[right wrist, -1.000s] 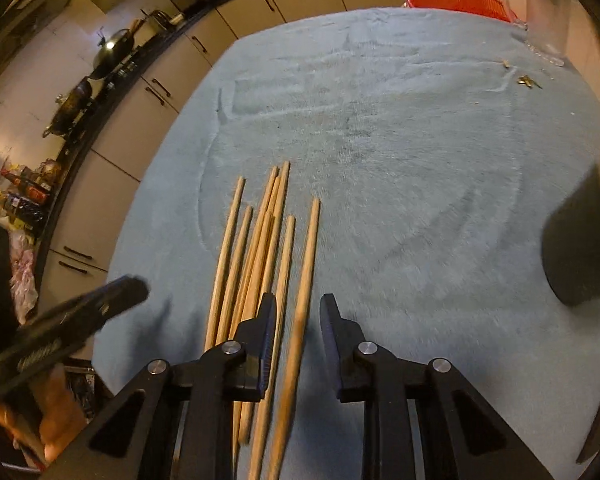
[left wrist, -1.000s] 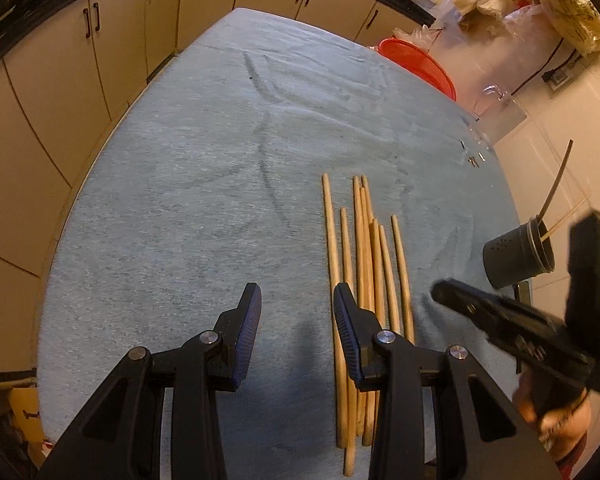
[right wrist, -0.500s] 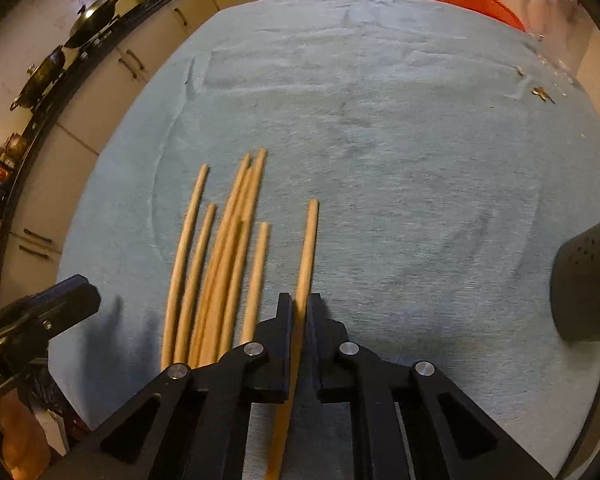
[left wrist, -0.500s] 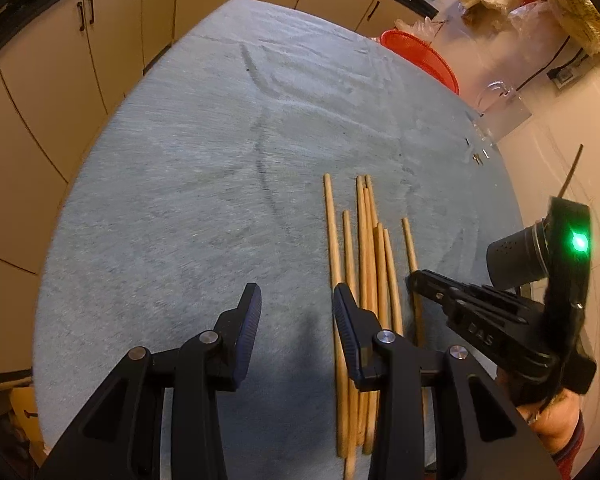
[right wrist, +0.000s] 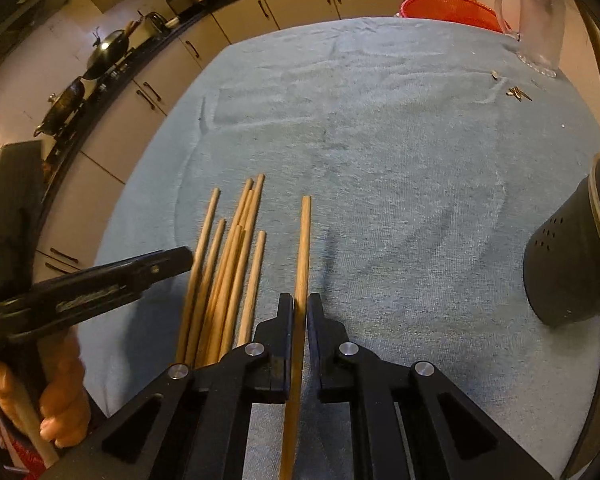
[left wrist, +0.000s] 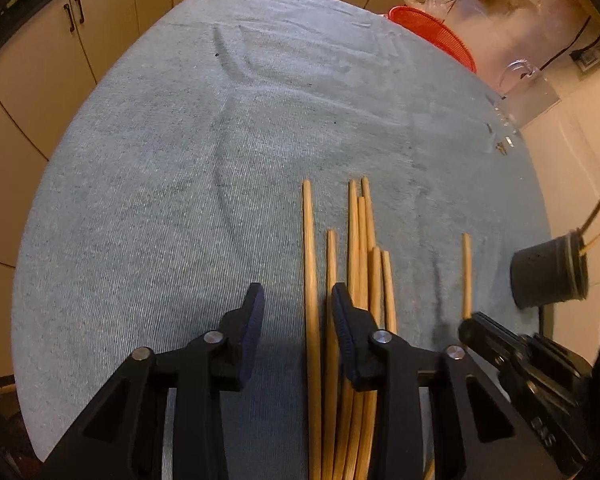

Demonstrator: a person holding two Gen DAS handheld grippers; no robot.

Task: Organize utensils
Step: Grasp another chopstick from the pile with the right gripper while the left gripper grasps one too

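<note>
My right jaws pinch one chopstick; my left jaws hang wide over the bundle.

Left wrist view: my left gripper (left wrist: pixel 296 316) stands spread wide, nothing between its pads — the leftmost stick of the chopstick bundle (left wrist: pixel 358 264) runs up through the gap, lying on the blue cloth (left wrist: pixel 180 184) that covers the table, toward its near edge. Off to the right, my right gripper (left wrist: pixel 466 326) holds the single chopstick (left wrist: pixel 466 272) apart from the bundle, and the black holder (left wrist: pixel 548 276) sits at the table's right edge. Right wrist view: my right gripper (right wrist: pixel 299 312) is closed on the single chopstick (right wrist: pixel 303 252), which points away from me just right of the bundle (right wrist: pixel 228 264) — the black holder (right wrist: pixel 568 260) stands well apart at the right edge.
</note>
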